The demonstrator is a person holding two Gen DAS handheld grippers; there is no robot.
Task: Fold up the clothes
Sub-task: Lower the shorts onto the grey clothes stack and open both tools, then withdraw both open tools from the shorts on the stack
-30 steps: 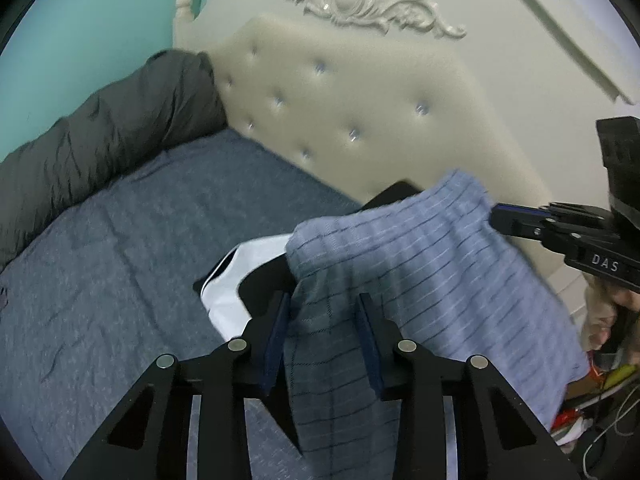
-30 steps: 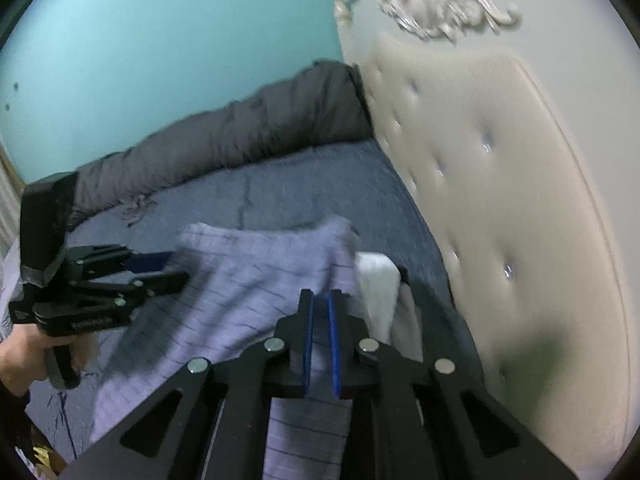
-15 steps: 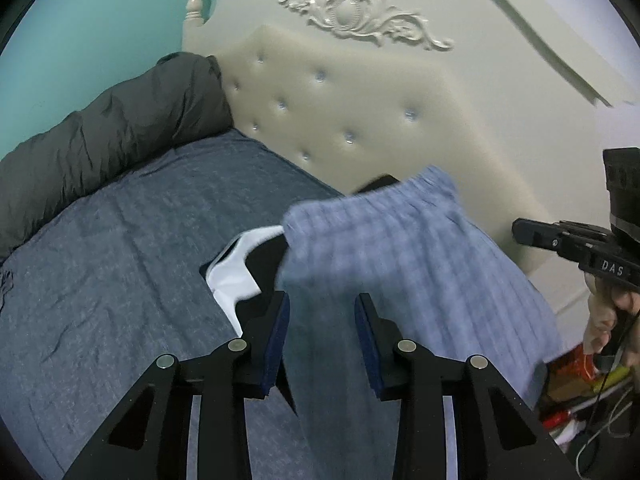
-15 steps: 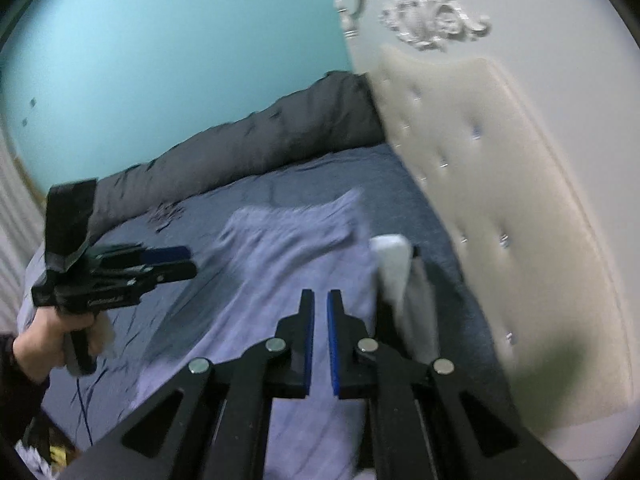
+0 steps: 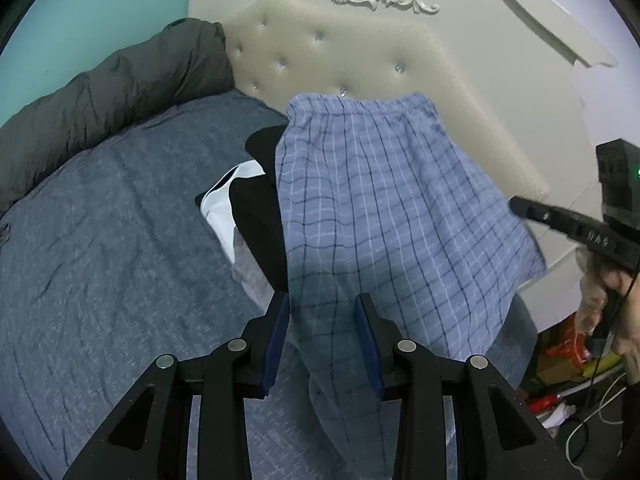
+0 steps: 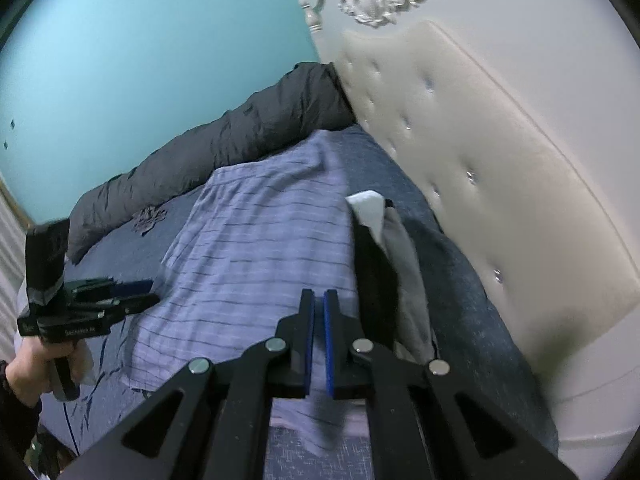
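Blue plaid shorts [image 5: 384, 208] lie spread over a folded black and white garment [image 5: 244, 216] on the bed near the headboard. They also show in the right wrist view [image 6: 256, 248], with the black and white garment [image 6: 376, 236] beside them. My left gripper [image 5: 322, 308] is open above the near edge of the shorts and holds nothing. My right gripper [image 6: 319, 304] has its jaws nearly together with a thin gap and holds nothing; it hovers over the shorts' right side. The right gripper shows at the right of the left view [image 5: 520, 208].
A grey-blue bedsheet [image 5: 100, 240] covers the bed. A dark grey duvet [image 5: 104, 92] is rolled along the far side by the teal wall. A cream tufted headboard [image 6: 480, 168] stands at the right. Clutter and cables [image 5: 568, 364] lie on the floor beside the bed.
The shorts were held up by the right gripper a second ago. They have since been released and have dropped flat onto the garment pile. Both grippers pulled back a little.
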